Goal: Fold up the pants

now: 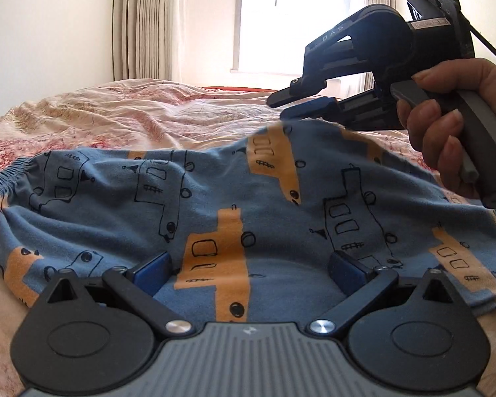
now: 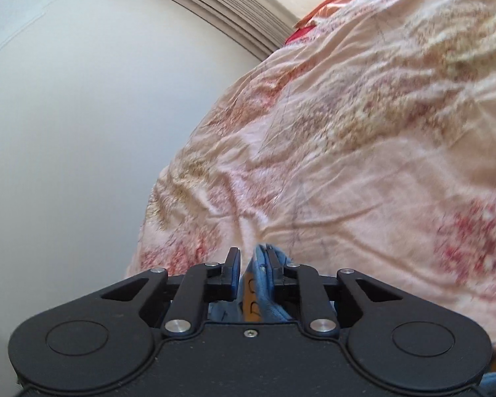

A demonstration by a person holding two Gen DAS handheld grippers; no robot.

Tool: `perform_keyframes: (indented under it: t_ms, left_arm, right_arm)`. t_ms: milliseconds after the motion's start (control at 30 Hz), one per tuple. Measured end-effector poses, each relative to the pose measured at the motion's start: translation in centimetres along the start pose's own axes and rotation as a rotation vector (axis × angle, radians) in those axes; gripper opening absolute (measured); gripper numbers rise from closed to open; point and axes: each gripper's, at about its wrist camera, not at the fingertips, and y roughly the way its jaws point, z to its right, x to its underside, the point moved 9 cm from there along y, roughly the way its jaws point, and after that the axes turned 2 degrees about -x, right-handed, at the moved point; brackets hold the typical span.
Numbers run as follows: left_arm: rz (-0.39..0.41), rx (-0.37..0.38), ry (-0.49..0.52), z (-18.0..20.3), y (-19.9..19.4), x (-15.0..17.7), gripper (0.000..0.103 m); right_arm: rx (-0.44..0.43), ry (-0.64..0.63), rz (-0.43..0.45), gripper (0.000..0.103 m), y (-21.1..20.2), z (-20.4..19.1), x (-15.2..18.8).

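Blue-orange pants (image 1: 215, 205) spread flat; left claw (image 1: 248, 273) wide open, right claw (image 2: 253, 264) pinching hem.

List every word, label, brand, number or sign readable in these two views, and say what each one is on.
"DAS": pale letters on the black housing of the right tongs, seen from the left wrist view.
Small pale label plate at the rear of that housing: lettering too blurred to read.
Small pale emblem on the grey ribbed body of the left tongs: a mark, not readable text.
Blue cotton pants with orange and outlined vehicle drawings: pictures only, no words.
Right wrist view: no text.
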Motion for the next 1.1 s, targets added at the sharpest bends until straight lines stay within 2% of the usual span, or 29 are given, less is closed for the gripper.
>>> perform_keyframes:
  t_ms: [67,167,233,267,300,333,367,500,567,600,733,767,800,867,933,1000,1100]
  left_arm:
    - [-0.001,0.000,0.002,0.0,0.0,0.0,0.102]
    - [-0.018,0.012,-0.004,-0.2,-0.3,-0.3,0.102]
    - [-0.034,0.015,0.011,-0.5,-0.8,-0.9,0.102]
    - [-0.033,0.009,0.009,-0.8,-1.4,-1.2,0.103]
    - [-0.030,-0.001,0.001,-1.1,-1.8,-1.5,0.103]
    - [-0.023,-0.015,-0.012,-1.6,-2.4,-1.8,0.103]
    - [-0.016,-0.032,-0.026,-2.0,-2.8,-2.0,0.103]
    - [-0.073,-0.158,-0.045,-4.2,-2.1,-1.5,0.103]
    - [-0.092,-0.192,-0.050,-4.7,-1.8,-1.2,0.102]
    - [-0.091,-0.197,-0.046,-4.7,-1.8,-1.2,0.102]
    - [-0.102,-0.240,-0.029,-4.4,-2.6,-1.1,0.102]
    - [-0.104,-0.246,-0.029,-4.2,-2.9,-1.2,0.102]
    - [-0.102,-0.251,-0.031,-4.0,-3.2,-1.4,0.103]
    - [-0.096,-0.243,-0.032,-3.0,-3.6,-2.0,0.103]
    - [-0.081,-0.211,-0.022,-1.4,-3.8,-2.8,0.103]
    - [-0.069,-0.176,0.001,0.6,-3.7,-3.6,0.103]
    - [-0.046,-0.086,0.058,5.0,-3.0,-4.6,0.103]
  right_arm:
    - [0.071,-0.073,0.029,0.020,-0.5,0.6,-1.2]
    - [0.079,-0.153,0.027,0.026,-2.1,0.0,-1.2]
    - [0.062,-0.258,0.011,0.043,-3.9,-1.2,0.2]
    - [0.063,-0.320,0.009,0.055,-5.0,-1.7,1.4]
    - [0.079,-0.375,0.013,0.061,-6.1,-1.9,2.5]
    - [0.116,-0.430,0.026,0.070,-7.2,-1.9,3.6]
    - [0.160,-0.471,0.047,0.078,-8.4,-1.6,4.6]
    - [0.463,-0.562,0.163,0.088,-13.5,1.5,8.9]
    - [0.645,-0.539,0.210,0.096,-16.2,4.6,9.7]
    - [0.721,-0.508,0.215,0.096,-17.6,6.4,9.7]
    - [0.910,-0.393,0.308,0.095,-25.8,12.2,9.1]
    - [0.917,-0.377,0.330,0.090,-27.9,13.1,9.0]
    - [0.921,-0.371,0.355,0.090,-29.5,13.6,9.0]
    - [0.975,-0.377,0.418,0.100,-32.3,13.8,8.9]
    - [0.940,-0.379,0.468,0.100,-34.2,13.5,9.3]
    - [0.896,-0.342,0.480,0.102,-34.6,13.6,9.8]
    - [0.933,-0.324,0.445,0.102,-34.3,14.2,10.8]
